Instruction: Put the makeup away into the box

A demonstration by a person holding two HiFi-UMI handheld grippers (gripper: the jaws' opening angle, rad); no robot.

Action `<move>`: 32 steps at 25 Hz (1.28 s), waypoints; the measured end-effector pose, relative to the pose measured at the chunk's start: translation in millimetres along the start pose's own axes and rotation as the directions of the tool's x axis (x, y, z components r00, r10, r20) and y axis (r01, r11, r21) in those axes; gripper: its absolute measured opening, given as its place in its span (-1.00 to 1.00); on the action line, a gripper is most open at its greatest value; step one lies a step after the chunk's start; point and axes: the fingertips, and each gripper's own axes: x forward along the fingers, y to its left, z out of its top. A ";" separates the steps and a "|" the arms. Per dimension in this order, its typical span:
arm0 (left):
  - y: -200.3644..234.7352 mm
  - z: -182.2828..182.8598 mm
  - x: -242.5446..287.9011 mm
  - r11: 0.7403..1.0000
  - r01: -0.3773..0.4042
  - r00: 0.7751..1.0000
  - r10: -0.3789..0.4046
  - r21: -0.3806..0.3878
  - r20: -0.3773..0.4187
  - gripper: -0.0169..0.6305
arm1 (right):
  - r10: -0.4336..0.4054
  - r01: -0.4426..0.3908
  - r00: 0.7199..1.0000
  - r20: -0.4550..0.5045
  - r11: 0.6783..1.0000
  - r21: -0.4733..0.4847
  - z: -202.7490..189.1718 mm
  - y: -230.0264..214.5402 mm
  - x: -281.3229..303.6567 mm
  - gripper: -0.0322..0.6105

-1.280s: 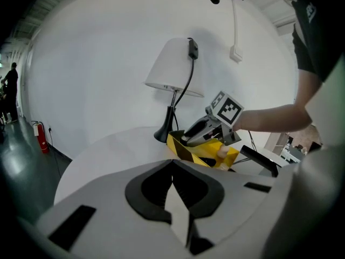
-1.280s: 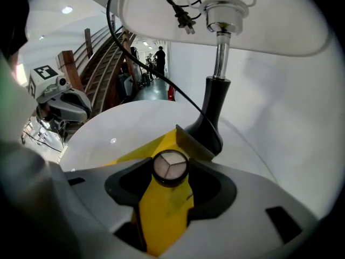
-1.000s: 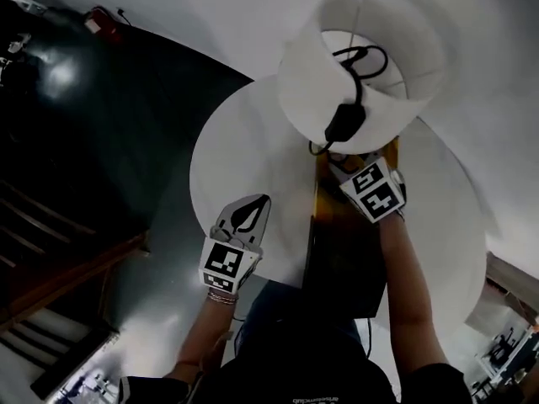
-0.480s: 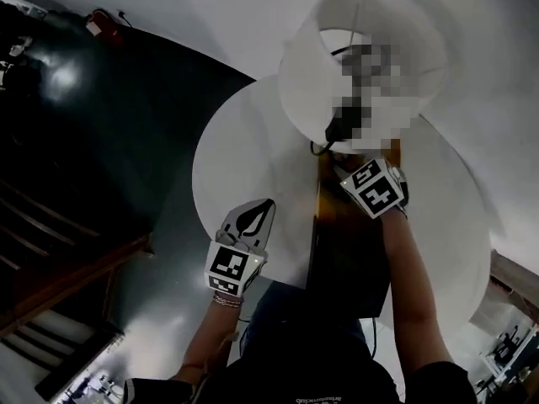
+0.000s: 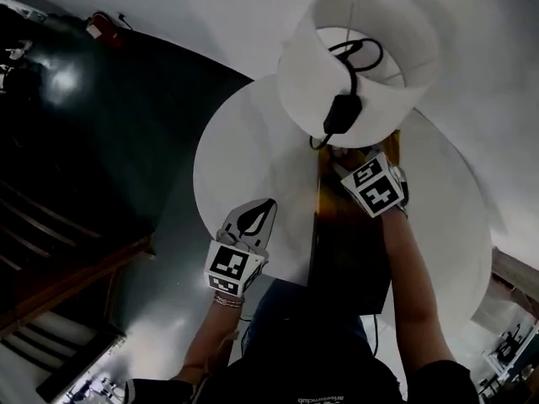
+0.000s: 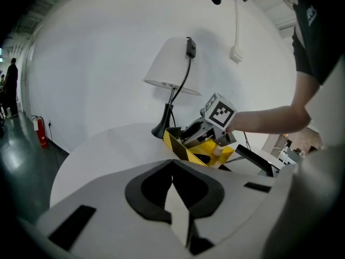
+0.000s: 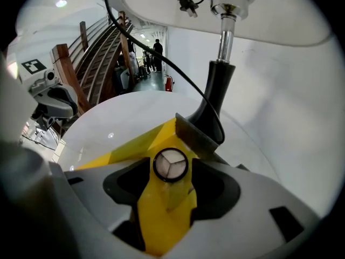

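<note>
Releasing — right gripper (image 7: 171, 171) jaws just opened wide, pads off the round black-rimmed white makeup pot (image 7: 171, 164) between them, inside yellow black-striped box (image 7: 141, 142) | left gripper (image 6: 172, 169) closed, empty, at box's 8 o'clock | white round table (image 5: 244, 158) shows no other makeup — seemingly nearly done

My head camera hangs above the lamp (image 5: 362, 57) and looks steeply down into its shade, with the round table (image 5: 244, 158) spread below. The camera on my left gripper (image 6: 173, 171) sits low over the table, well back from the lamp, facing its stem. The one on my right gripper (image 7: 170, 169) is close by the lamp's foot, tipped down into the yellow box (image 7: 161, 220). All three share lamp, table and box
</note>
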 end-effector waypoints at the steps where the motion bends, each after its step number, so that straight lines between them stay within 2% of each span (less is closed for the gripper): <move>1: 0.5 -0.4 -1.6 1.000 -0.001 1.000 0.001 -0.001 -0.001 -0.90 | -0.003 0.003 1.000 0.001 1.000 0.006 0.4 0.7 -1.9 -0.11; 10: -5.6 3.9 -9.1 1.000 0.009 1.000 -0.010 0.010 0.009 -0.90 | -0.084 0.083 0.995 0.051 0.996 0.028 3.5 -10.0 -33.2 -0.12; 21: -24.9 17.6 -18.7 0.998 0.053 0.998 -0.053 0.039 0.020 -0.90 | -0.189 0.174 0.969 0.161 0.979 0.103 10.8 -15.5 -91.2 -0.48; 25: -33.6 19.2 -22.9 0.995 0.076 0.996 -0.079 0.065 0.031 -0.90 | -0.219 0.197 0.953 0.207 0.973 0.124 11.1 -11.4 -111.8 -0.66; 32: -52.4 27.3 -29.5 0.985 0.132 0.989 -0.138 0.115 0.043 -0.90 | -0.268 0.221 0.927 0.263 0.956 0.195 5.3 9.0 -149.2 -0.75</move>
